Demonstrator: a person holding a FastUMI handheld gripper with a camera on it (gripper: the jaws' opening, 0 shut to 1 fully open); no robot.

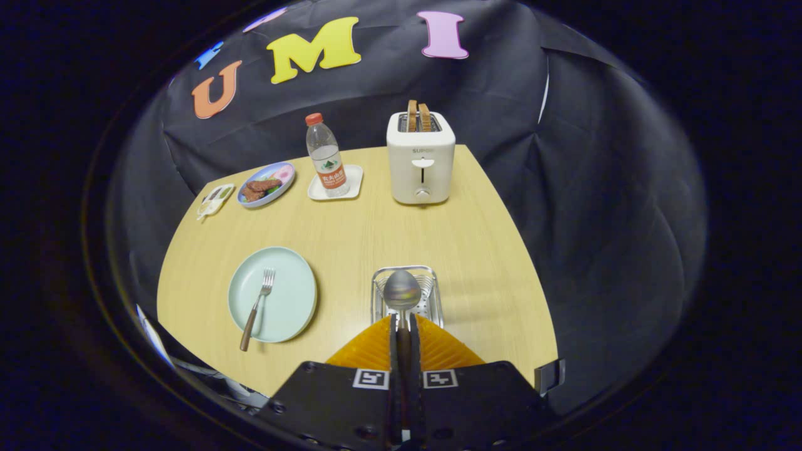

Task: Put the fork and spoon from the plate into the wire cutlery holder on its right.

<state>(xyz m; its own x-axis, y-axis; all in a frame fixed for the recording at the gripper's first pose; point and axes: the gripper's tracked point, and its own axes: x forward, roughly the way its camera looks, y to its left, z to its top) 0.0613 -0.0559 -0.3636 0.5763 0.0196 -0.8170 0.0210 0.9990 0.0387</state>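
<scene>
- The gripper (404,322) has its fingers (376,347) drawn almost together, both pressing on the dark handle of the spoon (401,292), which runs up the narrow gap between them.
- The spoon's bowl stands just ahead of the fingertips, seen over the wire cutlery holder (407,297); whether it touches the wire I cannot tell.
- The holder sits toward the counter's near edge, just beyond the fingers and to the right of the plate (294,300).
- The pale green plate lies near the counter's near-left corner, well apart from the holder with bare wood between them.
- The fork (257,308) lies on the plate, tines pointing toward the far edge, its brown handle reaching over the plate's near rim onto the counter (376,232).
- The middle of the counter is open, as is the strip between the holder and the right edge.
- Along the far edge stand a white toaster (420,158) with two slices in its slots, a water bottle (326,156) on a small white tray (351,186), a blue dish of food (267,184), and a small white item (215,200) at the far-left corner.
</scene>
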